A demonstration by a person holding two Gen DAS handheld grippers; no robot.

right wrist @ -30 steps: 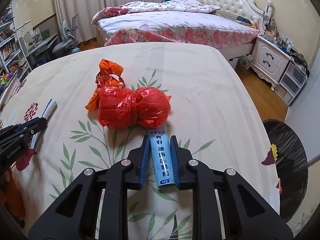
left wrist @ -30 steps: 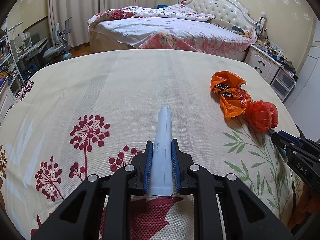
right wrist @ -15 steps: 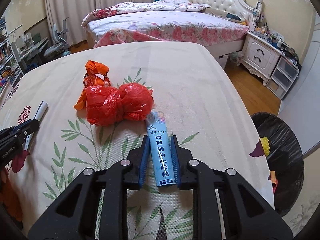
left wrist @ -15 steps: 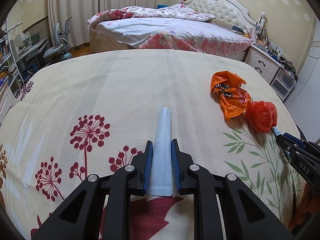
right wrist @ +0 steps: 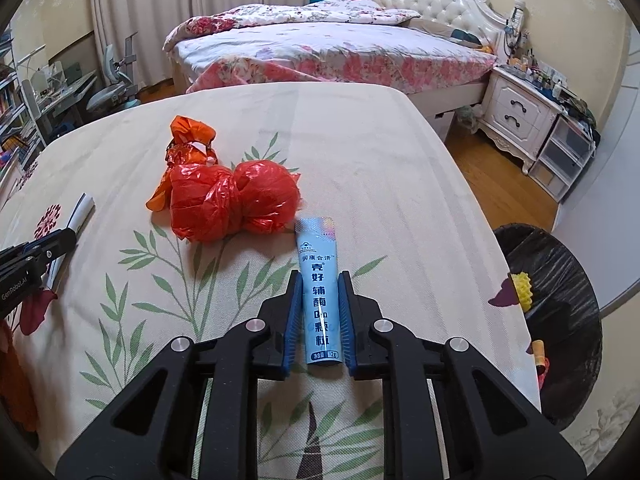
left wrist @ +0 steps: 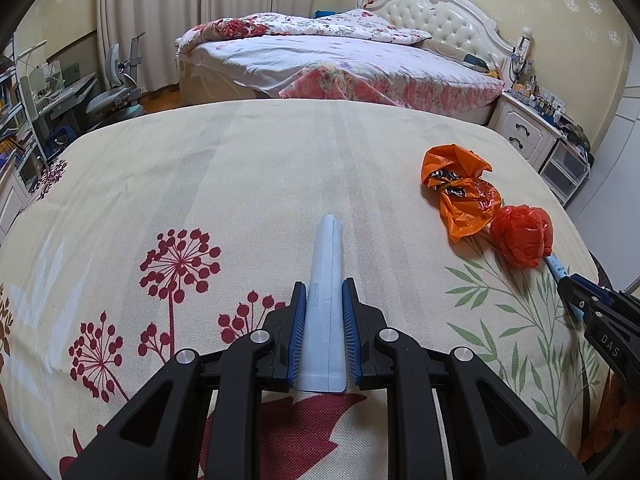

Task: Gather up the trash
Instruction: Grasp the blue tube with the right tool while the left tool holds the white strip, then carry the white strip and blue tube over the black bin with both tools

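My left gripper [left wrist: 323, 292] is shut on a pale blue sachet [left wrist: 326, 280] that lies lengthwise between its jaws, over the flower-print cloth. My right gripper [right wrist: 319, 282] is shut on a blue printed sachet [right wrist: 319, 276]. A red plastic bag bundle [right wrist: 232, 202] lies just beyond the right gripper, also seen in the left wrist view [left wrist: 522, 236]. An orange crumpled wrapper [left wrist: 460, 192] lies behind it, also seen in the right wrist view [right wrist: 188, 140]. A black-lined trash bin [right wrist: 556, 312] stands on the floor at the right.
The cloth-covered surface [left wrist: 260, 168] ends at a right edge near the bin. A bed [right wrist: 320, 44] stands behind, a white nightstand [right wrist: 516, 112] to its right, and a desk with a chair [left wrist: 116, 96] at the left.
My right gripper has drawn back and to the right with the blue sachet, away from the red bundle; more of the bin shows. My left gripper has not moved.
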